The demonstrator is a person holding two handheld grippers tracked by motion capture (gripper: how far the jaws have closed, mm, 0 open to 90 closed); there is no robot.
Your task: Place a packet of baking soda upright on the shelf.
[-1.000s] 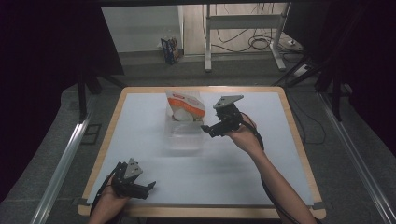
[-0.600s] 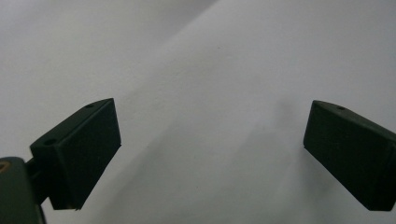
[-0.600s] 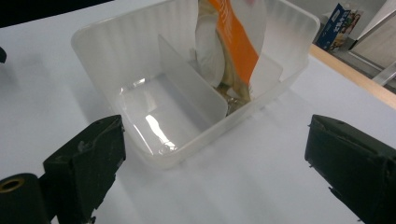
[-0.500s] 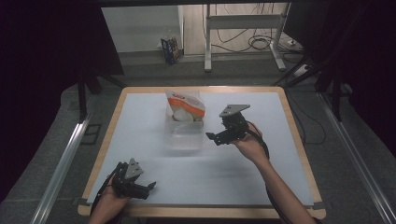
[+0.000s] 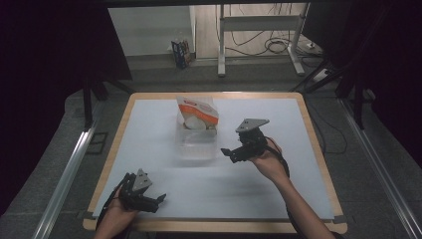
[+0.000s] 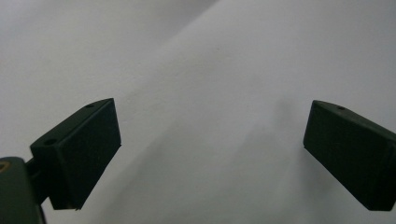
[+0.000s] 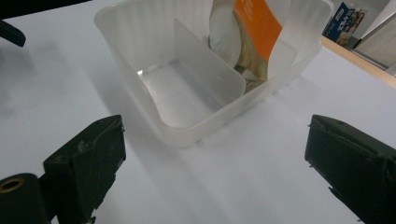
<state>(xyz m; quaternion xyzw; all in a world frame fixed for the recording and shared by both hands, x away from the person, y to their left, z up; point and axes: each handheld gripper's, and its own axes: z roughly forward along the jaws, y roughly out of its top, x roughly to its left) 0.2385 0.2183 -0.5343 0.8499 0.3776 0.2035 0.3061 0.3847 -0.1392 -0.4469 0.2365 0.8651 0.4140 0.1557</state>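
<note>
Right gripper (image 5: 230,153): has drawn back from beside the clear bin (image 5: 195,139) toward six o'clock, now near its four o'clock corner, apart from it.
Right hand (image 5: 266,160): pulled nearer the table's front edge.

Translucent divided tub (image 7: 201,79), pouch (image 7: 252,28) upright, perhaps
</note>
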